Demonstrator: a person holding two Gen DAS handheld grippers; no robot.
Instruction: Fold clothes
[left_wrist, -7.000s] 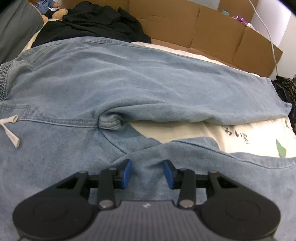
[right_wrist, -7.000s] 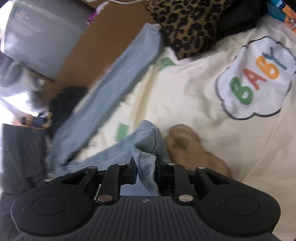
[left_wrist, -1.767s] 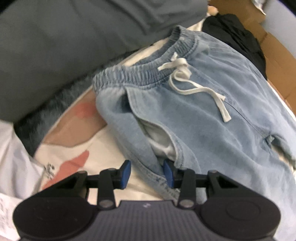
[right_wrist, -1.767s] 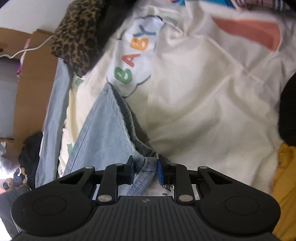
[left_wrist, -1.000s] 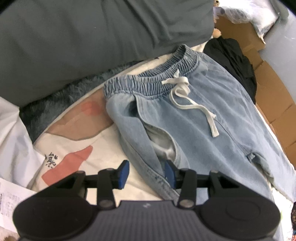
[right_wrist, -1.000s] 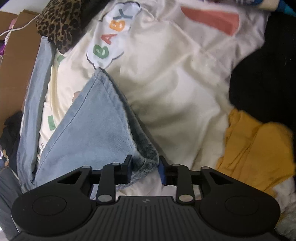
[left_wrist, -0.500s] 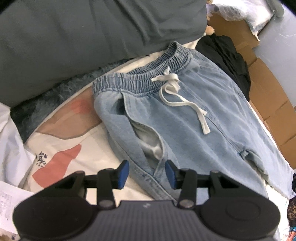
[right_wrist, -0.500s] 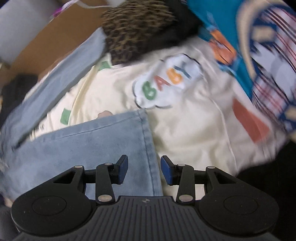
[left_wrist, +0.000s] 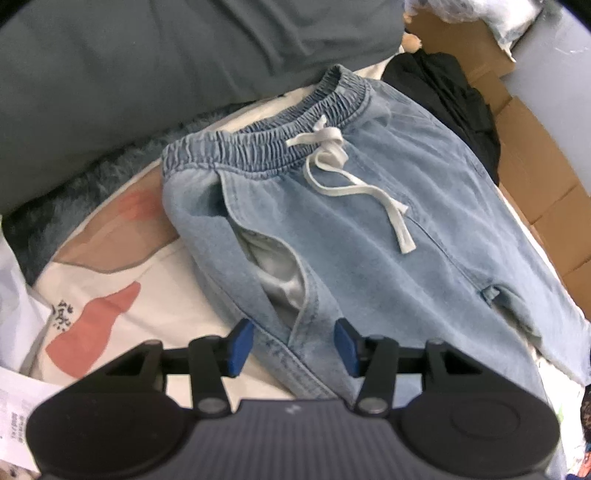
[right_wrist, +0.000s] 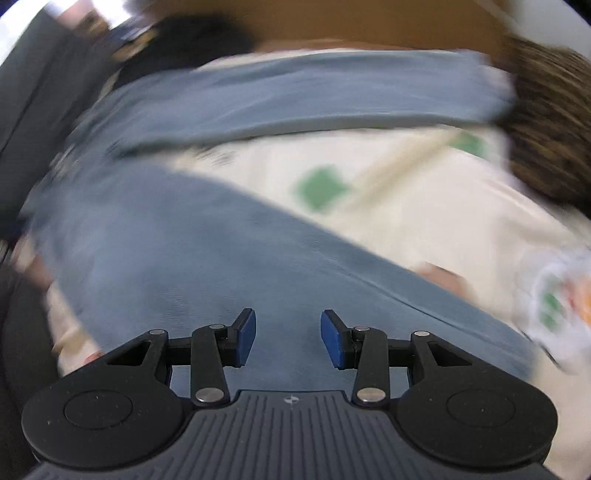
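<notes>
Light blue denim trousers (left_wrist: 369, 229) with an elastic waistband and a white drawstring (left_wrist: 343, 177) lie flat on a cream printed bedsheet (left_wrist: 155, 295). My left gripper (left_wrist: 291, 347) hovers over the near side seam below the gaping pocket; its jaws are opening and the blue pads do not press the cloth. In the blurred right wrist view, my right gripper (right_wrist: 288, 339) stands open above the near trouser leg (right_wrist: 192, 266), nothing between its fingers. The far leg (right_wrist: 295, 99) stretches across the top.
A grey pillow (left_wrist: 147, 55) and dark fluffy fabric lie beyond the waistband. A black garment (left_wrist: 450, 99) and cardboard boxes (left_wrist: 535, 177) sit at the right. White paper (left_wrist: 14, 369) is at the left edge. A leopard-print cloth (right_wrist: 546, 122) lies by the far leg's end.
The right gripper has let go of the trouser hem, rolled round and swept across over the near leg. The left gripper's jaws have widened slightly; it has barely moved.
</notes>
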